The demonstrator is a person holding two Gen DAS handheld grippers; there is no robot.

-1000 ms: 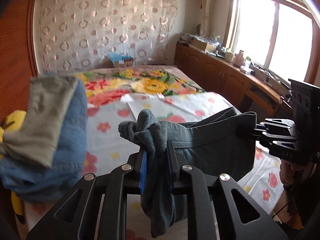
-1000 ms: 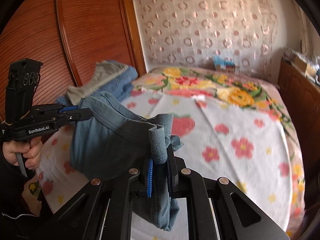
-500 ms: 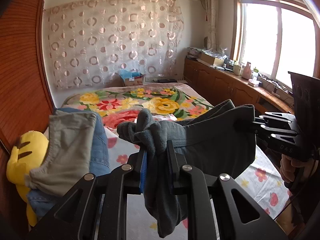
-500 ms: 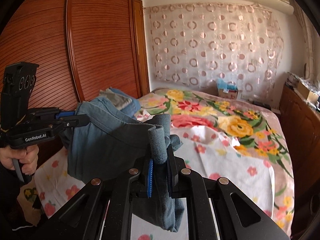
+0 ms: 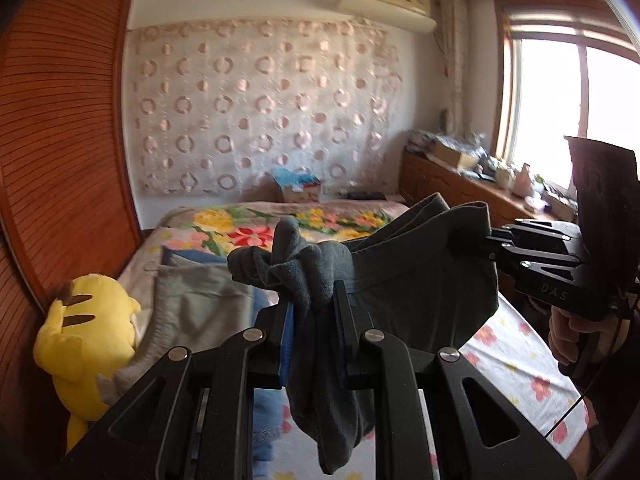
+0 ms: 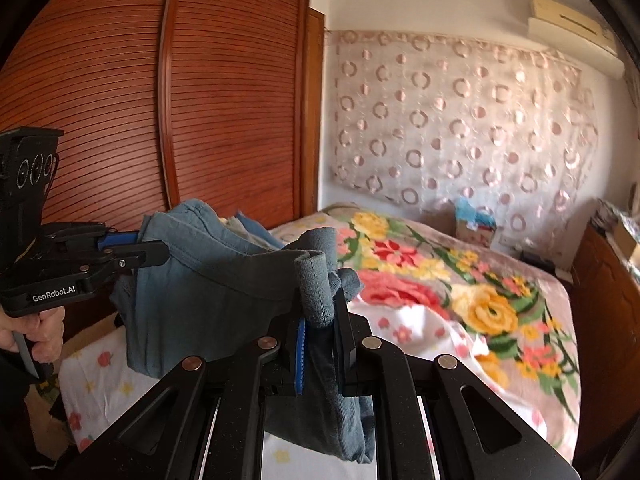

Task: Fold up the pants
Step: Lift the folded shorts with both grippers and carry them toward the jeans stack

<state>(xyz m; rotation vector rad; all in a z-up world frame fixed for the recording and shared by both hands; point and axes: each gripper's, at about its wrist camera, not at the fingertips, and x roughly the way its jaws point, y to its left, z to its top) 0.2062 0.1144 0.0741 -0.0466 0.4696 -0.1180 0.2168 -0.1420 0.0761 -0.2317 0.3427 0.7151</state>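
Observation:
Grey-blue pants point(image 5: 416, 268) hang in the air between my two grippers, above the bed. My left gripper point(image 5: 314, 312) is shut on a bunched end of the waistband. My right gripper point(image 6: 320, 320) is shut on the other bunched end; the pants point(image 6: 208, 292) span between them. In the left wrist view the right gripper point(image 5: 484, 236) shows at the right, pinching the cloth. In the right wrist view the left gripper point(image 6: 160, 250) shows at the left, pinching the cloth. The lower part of the pants is hidden below the grippers.
A bed with a floral cover point(image 6: 460, 292) lies below. A pile of folded jeans and grey clothes point(image 5: 200, 304) and a yellow plush toy point(image 5: 84, 340) sit at its left side by the wooden wardrobe point(image 6: 224, 112). A wooden cabinet point(image 5: 452, 188) runs under the window.
Both grippers have risen with the pants still held; the views have tilted up, showing more wall and less bed. The grip on the cloth is unchanged.

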